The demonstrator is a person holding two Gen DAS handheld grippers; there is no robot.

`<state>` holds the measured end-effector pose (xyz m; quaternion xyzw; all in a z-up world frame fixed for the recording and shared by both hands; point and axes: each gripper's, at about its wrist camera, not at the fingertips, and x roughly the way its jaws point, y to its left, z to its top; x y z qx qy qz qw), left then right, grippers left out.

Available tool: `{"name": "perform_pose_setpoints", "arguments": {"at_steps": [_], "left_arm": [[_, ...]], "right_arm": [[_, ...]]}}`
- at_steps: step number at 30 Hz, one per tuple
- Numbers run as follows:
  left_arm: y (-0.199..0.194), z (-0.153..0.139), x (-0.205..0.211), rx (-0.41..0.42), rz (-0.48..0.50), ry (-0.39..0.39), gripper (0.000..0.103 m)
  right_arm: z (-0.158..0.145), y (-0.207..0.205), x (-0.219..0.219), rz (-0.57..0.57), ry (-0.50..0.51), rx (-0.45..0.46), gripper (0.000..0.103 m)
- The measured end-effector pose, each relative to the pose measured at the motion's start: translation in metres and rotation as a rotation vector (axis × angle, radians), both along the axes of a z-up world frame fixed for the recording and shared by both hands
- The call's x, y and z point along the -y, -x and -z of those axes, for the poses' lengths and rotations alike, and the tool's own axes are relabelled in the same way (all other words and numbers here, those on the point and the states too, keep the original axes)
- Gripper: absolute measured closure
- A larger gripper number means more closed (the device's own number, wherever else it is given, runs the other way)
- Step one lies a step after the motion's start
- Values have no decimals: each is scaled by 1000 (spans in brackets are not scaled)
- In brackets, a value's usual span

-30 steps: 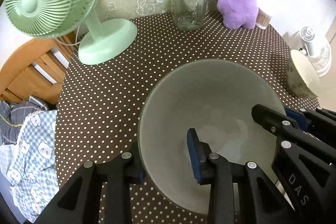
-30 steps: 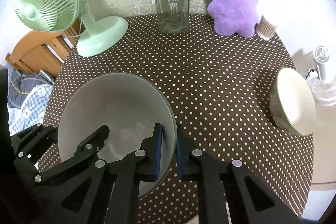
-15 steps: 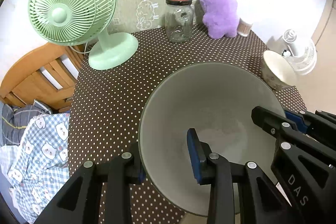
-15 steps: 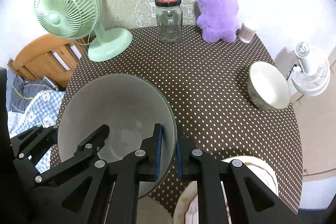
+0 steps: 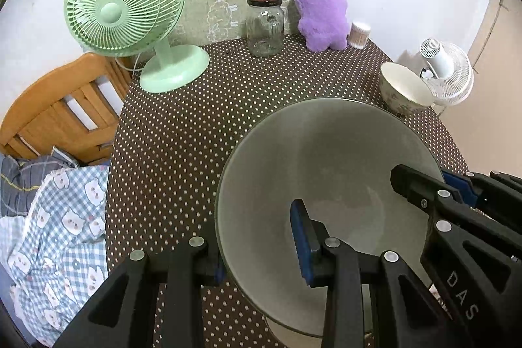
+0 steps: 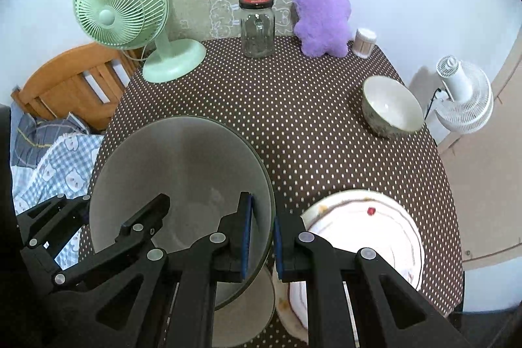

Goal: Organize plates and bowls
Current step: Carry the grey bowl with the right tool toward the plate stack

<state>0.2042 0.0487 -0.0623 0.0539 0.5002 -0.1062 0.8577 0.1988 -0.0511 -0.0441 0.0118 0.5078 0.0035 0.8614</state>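
Observation:
Both grippers hold one large grey bowl (image 5: 326, 158) above the dotted table. My left gripper (image 5: 257, 253) is shut on the bowl's left rim, one finger inside and one outside. My right gripper (image 6: 262, 237) is shut on its right rim; the bowl also shows in the right wrist view (image 6: 182, 172). A small cream bowl (image 6: 391, 108) stands at the table's right edge, also in the left wrist view (image 5: 406, 88). A white plate with a thin rim line (image 6: 368, 237) lies at the near right. Another pale dish (image 6: 248, 312) lies partly hidden under the held bowl.
At the back of the round brown dotted table (image 6: 293, 119) stand a green fan (image 6: 137, 18), a glass jar (image 6: 257, 26), a purple plush toy (image 6: 321, 13) and a swab pot (image 6: 364, 42). A wooden chair (image 6: 75, 80) is left, a white fan (image 6: 463, 97) right.
Both grippers have risen and drawn back with the grey bowl, so more of the table shows. The white plate and the pale dish beneath have come into view.

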Motion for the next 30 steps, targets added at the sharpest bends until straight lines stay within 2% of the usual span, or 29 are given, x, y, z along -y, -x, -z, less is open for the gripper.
{"name": "perform_pose_setpoints", "arguments": {"at_steps": [15,30], "left_arm": [[41,24,1,-44,32,-9,70],[53,53,-2,-99,44,-35,71]], "right_arm": [[22,48,-2,15,27,-42,88],[57,62,-5,36,33,-110,88]]}}
